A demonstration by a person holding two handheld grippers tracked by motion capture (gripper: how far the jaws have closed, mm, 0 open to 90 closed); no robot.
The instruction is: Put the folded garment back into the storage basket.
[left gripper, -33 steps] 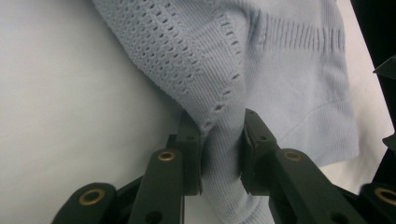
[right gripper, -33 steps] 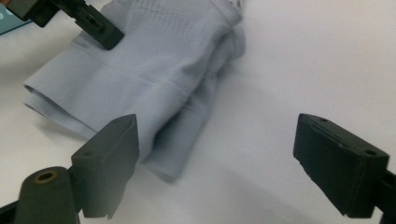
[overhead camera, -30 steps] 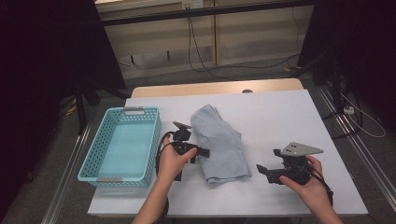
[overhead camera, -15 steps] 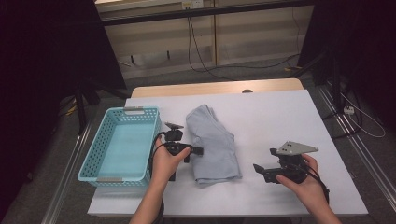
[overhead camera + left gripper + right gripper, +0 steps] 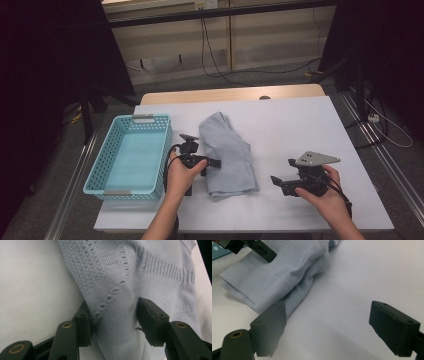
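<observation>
So the folded light-blue knit garment (image 5: pixel 227 155) lay mid-surface (image 5: pixel 300 125), just right of the teal basket (image 5: pixel 131 152). The left gripper (image 5: pixel 113 315) had just been opening its jaws, a fold of knit between them, pads barely touching. The right gripper (image 5: pixel 327 325) sat spread wide over bare surface, just beside the garment's hem.
</observation>
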